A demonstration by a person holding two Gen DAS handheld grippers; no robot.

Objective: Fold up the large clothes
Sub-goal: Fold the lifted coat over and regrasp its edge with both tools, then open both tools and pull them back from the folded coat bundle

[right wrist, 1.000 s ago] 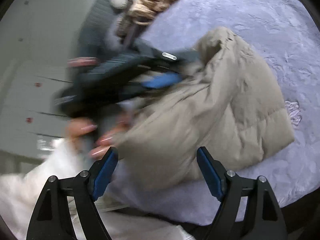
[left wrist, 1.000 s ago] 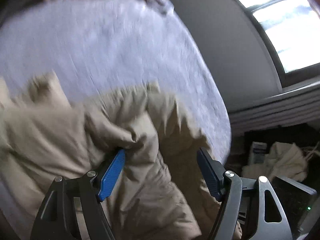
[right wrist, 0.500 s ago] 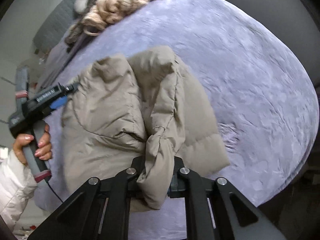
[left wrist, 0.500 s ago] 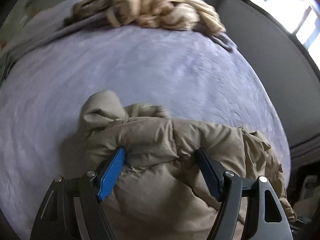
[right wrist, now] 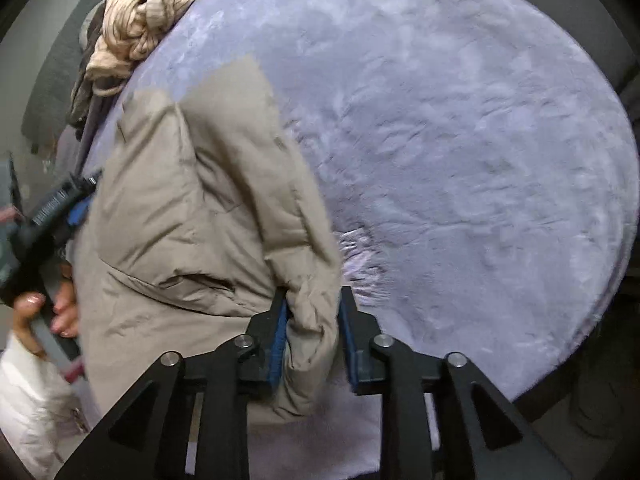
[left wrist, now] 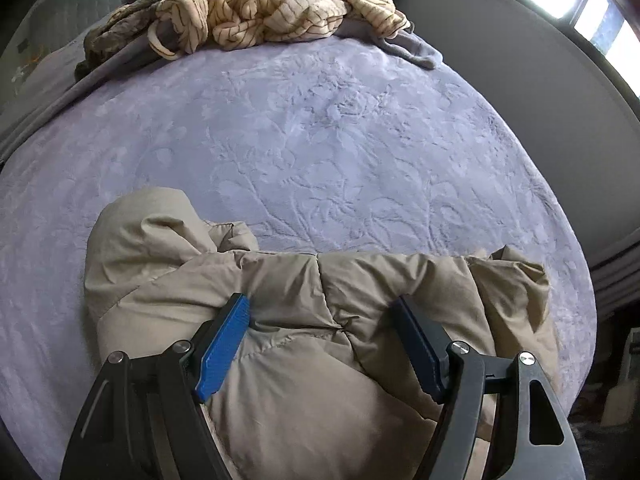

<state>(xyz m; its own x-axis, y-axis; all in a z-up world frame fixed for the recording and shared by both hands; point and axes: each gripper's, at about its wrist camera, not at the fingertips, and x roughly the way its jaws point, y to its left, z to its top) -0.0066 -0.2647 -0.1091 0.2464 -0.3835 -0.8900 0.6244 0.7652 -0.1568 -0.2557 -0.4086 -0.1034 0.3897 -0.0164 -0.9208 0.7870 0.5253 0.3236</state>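
Compared with half a second ago, I see the beige quilted puffer jacket (left wrist: 304,360) lying flatter on the lavender embossed bed cover (left wrist: 340,140), at 6 o'clock in the left wrist view. The right gripper (right wrist: 312,304) was clenched on a jacket fold; its jaws are now opening, with the fold between them and the left pad touching it. The left gripper (left wrist: 324,312) has jaws spread wide and opening, pads pressed into the padding without a pinch. Cream striped knit clothing (left wrist: 264,4) is heaped at 12 o'clock, well apart. In the right wrist view, the person's hand (right wrist: 60,304) grips the left tool at 9 o'clock, partly hidden by the jacket.
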